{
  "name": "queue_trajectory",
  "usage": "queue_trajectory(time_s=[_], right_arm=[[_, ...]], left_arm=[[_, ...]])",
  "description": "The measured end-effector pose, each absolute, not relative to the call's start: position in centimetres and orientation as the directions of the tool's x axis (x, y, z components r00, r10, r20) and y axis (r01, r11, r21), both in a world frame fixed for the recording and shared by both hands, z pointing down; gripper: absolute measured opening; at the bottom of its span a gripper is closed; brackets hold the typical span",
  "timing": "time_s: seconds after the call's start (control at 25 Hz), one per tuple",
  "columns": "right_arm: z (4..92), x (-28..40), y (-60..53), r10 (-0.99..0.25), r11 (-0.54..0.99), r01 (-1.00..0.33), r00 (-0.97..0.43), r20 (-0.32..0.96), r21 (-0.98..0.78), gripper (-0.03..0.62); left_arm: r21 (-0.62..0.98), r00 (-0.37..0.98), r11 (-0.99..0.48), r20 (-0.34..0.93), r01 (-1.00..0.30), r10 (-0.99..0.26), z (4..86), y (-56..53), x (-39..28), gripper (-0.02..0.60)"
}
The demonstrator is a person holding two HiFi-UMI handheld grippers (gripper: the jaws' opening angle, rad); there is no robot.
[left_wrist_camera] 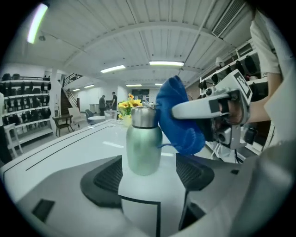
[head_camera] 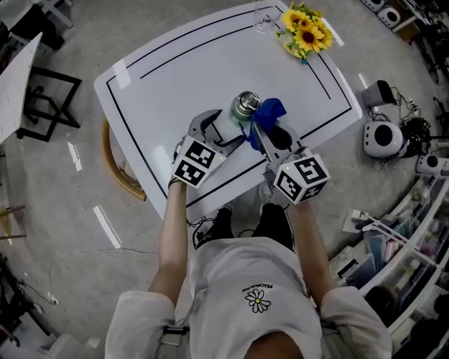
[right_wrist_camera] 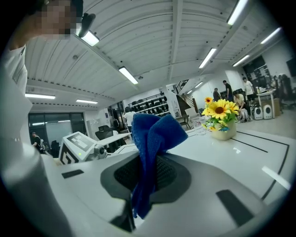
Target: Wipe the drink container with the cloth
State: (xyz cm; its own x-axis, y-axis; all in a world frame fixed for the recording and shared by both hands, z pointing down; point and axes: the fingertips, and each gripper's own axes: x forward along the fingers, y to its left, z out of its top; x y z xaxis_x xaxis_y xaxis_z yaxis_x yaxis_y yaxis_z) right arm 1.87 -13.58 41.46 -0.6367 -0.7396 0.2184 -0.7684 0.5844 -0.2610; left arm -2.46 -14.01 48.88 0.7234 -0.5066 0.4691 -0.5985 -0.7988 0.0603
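Note:
A small steel flask (head_camera: 245, 105) stands upright on the white table (head_camera: 175, 63). In the left gripper view the flask (left_wrist_camera: 144, 139) sits just beyond the tips of my left gripper (left_wrist_camera: 148, 173), whose jaws are open and clear of it on both sides. My right gripper (head_camera: 265, 132) is shut on a blue cloth (head_camera: 271, 112). The cloth (left_wrist_camera: 178, 118) is up against the flask's right shoulder and neck. In the right gripper view the cloth (right_wrist_camera: 152, 134) stands up out of the pinched jaws of my right gripper (right_wrist_camera: 150, 171) and hides the flask.
A vase of yellow sunflowers (head_camera: 305, 31) and a clear glass (head_camera: 265, 19) stand at the table's far edge. A wooden chair (head_camera: 116, 165) is tucked at the left. Speakers and cables (head_camera: 386, 137) lie on the floor at the right.

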Motion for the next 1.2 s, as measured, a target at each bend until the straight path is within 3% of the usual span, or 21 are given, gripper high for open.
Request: queue_trajectory(time_s=[0.72,1.2], right_arm=[[41.0,0.5,-12.6,-0.726,0.599,-0.748,-0.658,0.201,-0.284,0.041],[38.9,2.3,-12.3,-0.76,0.574,-0.766,-0.63,0.16,-0.289,0.041]], left_arm=[[0.099,0.748,-0.838,0.516,-0.537,-0.418,49.6,-12.2,-0.5,0.351],[0.088,0.736,-0.804,0.471,-0.588,-0.487,48.1,-12.3,-1.8,0.35]])
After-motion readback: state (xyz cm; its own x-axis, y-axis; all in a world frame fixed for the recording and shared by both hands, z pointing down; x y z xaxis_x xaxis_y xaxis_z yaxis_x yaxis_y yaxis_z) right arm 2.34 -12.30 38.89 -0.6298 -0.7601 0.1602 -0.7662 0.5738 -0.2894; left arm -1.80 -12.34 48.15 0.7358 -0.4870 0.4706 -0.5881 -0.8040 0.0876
